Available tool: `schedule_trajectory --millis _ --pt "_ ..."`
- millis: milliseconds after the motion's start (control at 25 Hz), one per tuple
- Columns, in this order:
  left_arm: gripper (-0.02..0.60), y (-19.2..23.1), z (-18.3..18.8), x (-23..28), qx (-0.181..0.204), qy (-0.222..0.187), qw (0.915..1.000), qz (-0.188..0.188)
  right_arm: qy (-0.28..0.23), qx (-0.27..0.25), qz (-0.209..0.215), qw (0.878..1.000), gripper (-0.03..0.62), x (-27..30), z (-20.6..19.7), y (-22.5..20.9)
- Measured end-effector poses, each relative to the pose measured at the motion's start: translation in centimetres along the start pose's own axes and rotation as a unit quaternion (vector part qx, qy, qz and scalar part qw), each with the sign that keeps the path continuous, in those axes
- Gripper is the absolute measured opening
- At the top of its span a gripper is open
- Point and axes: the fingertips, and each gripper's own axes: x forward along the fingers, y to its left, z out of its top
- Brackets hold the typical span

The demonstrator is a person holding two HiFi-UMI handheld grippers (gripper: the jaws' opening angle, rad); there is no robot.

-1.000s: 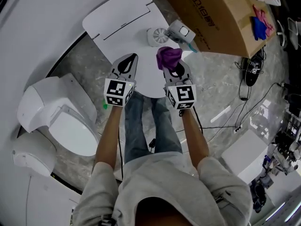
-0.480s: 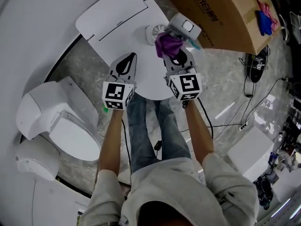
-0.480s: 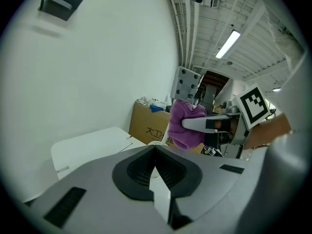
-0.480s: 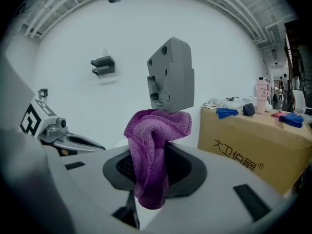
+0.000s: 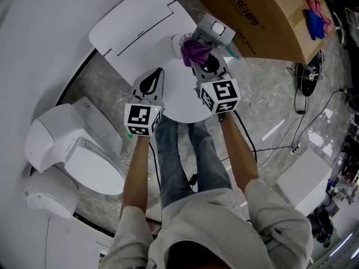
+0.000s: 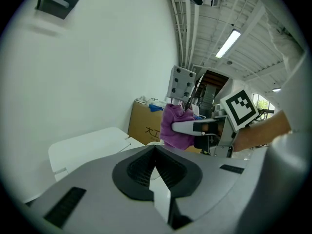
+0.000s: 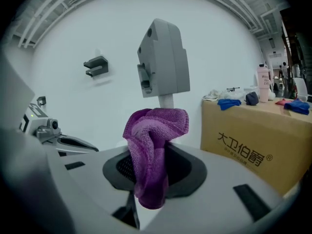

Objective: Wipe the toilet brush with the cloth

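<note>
The toilet brush [image 5: 216, 30] stands upright in a white round holder [image 5: 178, 42] on the white table [image 5: 134, 21]. It shows a grey block-shaped handle top [image 7: 163, 65] on a white stem. My right gripper [image 5: 199, 59] is shut on a bunched purple cloth [image 7: 153, 145]. The cloth [image 5: 196, 50] sits right against the stem, just under the grey top. My left gripper [image 5: 153, 75] hovers over the table to the left, shut and holding nothing. In the left gripper view, the cloth [image 6: 174, 126] and brush top [image 6: 182, 83] show ahead to the right.
A brown cardboard box [image 5: 263, 15] stands right behind the brush, with blue and pink rags on top. A white toilet [image 5: 73, 144] is at the left on the marble floor. Black shoes [image 5: 304, 74] and cables lie at the right. A dark wall hook [image 7: 96, 66] hangs behind.
My right gripper has carried the purple cloth forward and up to the brush stem. The left gripper has stayed almost where it was.
</note>
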Motion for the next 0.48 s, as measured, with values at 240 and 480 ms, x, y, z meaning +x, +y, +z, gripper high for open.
schedule_trajectory --millis 240,480 --pt "0.018 0.7 -0.2 0.1 -0.002 0.004 1.0000 0.005 0.038 0.013 0.006 0.999 0.120 1.8 -3.2 -0.7" --pt "0.018 0.7 -0.5 0.5 -0.006 0.006 0.9999 0.008 0.070 0.034 0.009 0.997 0.120 3.1 -6.2 -1.5"
